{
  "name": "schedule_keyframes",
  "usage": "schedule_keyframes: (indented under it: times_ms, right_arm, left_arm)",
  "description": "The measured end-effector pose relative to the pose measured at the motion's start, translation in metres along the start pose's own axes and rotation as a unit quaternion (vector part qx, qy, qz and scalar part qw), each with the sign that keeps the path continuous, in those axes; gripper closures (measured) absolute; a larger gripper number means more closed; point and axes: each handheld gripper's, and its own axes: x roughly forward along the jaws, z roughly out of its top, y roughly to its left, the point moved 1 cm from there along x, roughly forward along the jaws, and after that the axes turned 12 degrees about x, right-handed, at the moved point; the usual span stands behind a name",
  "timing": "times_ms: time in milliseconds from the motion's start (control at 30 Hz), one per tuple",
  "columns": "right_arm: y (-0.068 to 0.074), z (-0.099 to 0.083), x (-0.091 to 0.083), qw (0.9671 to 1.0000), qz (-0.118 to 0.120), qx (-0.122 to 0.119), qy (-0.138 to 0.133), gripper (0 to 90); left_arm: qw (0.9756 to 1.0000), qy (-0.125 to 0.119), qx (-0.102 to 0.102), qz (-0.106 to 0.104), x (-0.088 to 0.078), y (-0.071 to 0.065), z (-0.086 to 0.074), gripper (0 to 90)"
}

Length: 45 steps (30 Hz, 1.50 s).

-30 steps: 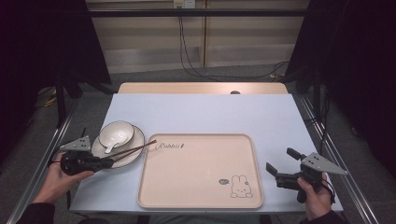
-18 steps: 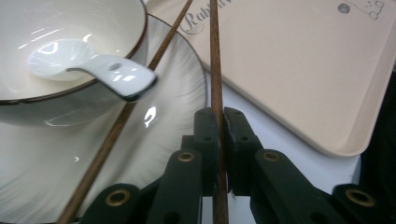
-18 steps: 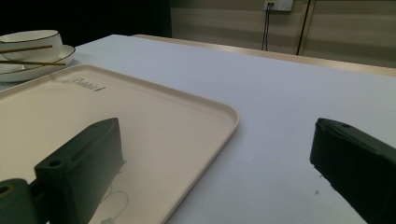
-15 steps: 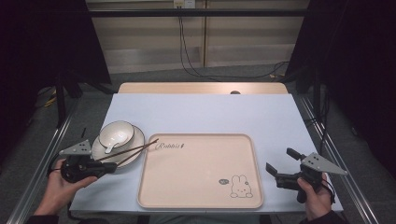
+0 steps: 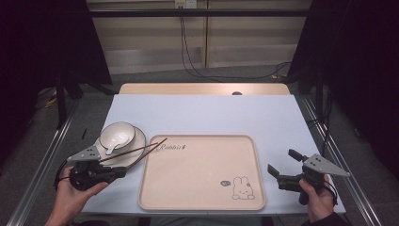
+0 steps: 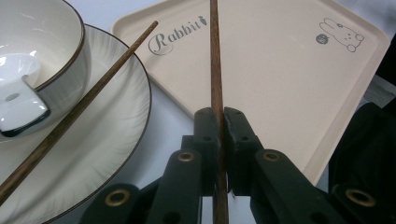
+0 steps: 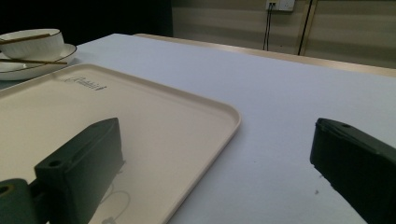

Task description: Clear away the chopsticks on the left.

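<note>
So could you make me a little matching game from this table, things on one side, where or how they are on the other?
Things:
1. chopstick
2. spoon
3. bowl
4. right gripper

Places or states:
A. stands on the plate
B. open, holding nothing
C. clamped in the left gripper
D. lies in the bowl

Pairs: 1-C, 2-D, 3-A, 4-B

Tray (image 5: 202,174): beige, rabbit print, front-centre on table (image 5: 207,113). Plate (image 5: 136,141) w/ bowl (image 5: 117,134) + white spoon (image 5: 109,149) just left of tray.
</note>
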Motion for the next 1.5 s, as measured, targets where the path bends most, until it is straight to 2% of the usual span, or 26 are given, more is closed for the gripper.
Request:
schedule_keyframes:
  times_ms: [100,233,300,333,433,667,767,867,933,1100,1167,1267,1400,1500]
  right_arm:
    - [0.0,0.0,0.0,1.0,0.001,0.001,0.001,2.1]
    - [0.001,0.0,0.001,1.0,0.0,0.0,0.0,2.1]
    - [0.001,0.0,0.001,1.0,0.0,0.0,0.0,2.1]
    - [0.001,0.0,0.001,1.0,0.001,0.0,0.0,2.1]
    - [0.001,0.0,0.001,1.0,0.002,0.0,0.0,2.2]
    - [0.001,0.0,0.002,1.0,0.002,0.001,0.003,2.2]
    - [0.001,0.0,0.002,1.0,0.003,0.0,0.003,2.2]
    - [0.001,0.0,0.002,1.0,0.003,-0.002,0.002,2.2]
    - [0.001,0.0,0.002,1.0,0.003,-0.002,0.002,2.2]
    - [0.001,0.0,0.002,1.0,0.003,-0.002,0.0,2.2]
    - [0.001,0.0,0.002,1.0,0.004,-0.001,0.0,2.2]
    - [0.001,0.0,0.002,1.0,0.005,-0.002,-0.001,2.2]
    - [0.002,0.0,0.002,0.9999,0.009,-0.003,0.002,2.2]
    - [0.002,0.0,0.002,0.9999,0.009,-0.003,0.003,2.2]
  left_arm:
    - [0.9999,-0.004,-0.008,0.009,0.003,-0.011,0.006,84.7]
    - [0.9998,-0.008,-0.011,0.015,0.007,-0.019,0.012,84.6]
    - [0.9995,-0.017,-0.024,0.015,0.011,-0.023,0.014,84.6]
    - [0.9992,-0.015,-0.027,0.025,0.013,-0.024,0.015,84.6]
    - [0.9983,-0.021,-0.045,0.031,0.018,-0.026,0.018,84.6]
    - [0.997,-0.017,-0.059,0.046,0.03,-0.037,0.03,84.6]
    - [0.9959,-0.005,-0.07,0.057,0.039,-0.042,0.035,84.6]
    - [0.9944,-0.007,-0.092,0.052,0.051,-0.049,0.043,84.6]
    - [0.9939,0.001,-0.094,0.058,0.062,-0.052,0.049,84.6]
    - [0.9911,0.014,-0.113,0.068,0.081,-0.049,0.052,84.5]
    - [0.9886,0.012,-0.128,0.077,0.086,-0.045,0.049,84.5]
    - [0.9866,0.018,-0.145,0.074,0.092,-0.042,0.041,84.6]
    - [0.9855,0.041,-0.145,0.079,0.1,-0.038,0.032,84.5]
    - [0.9842,0.045,-0.148,0.087,0.104,-0.035,0.03,84.5]
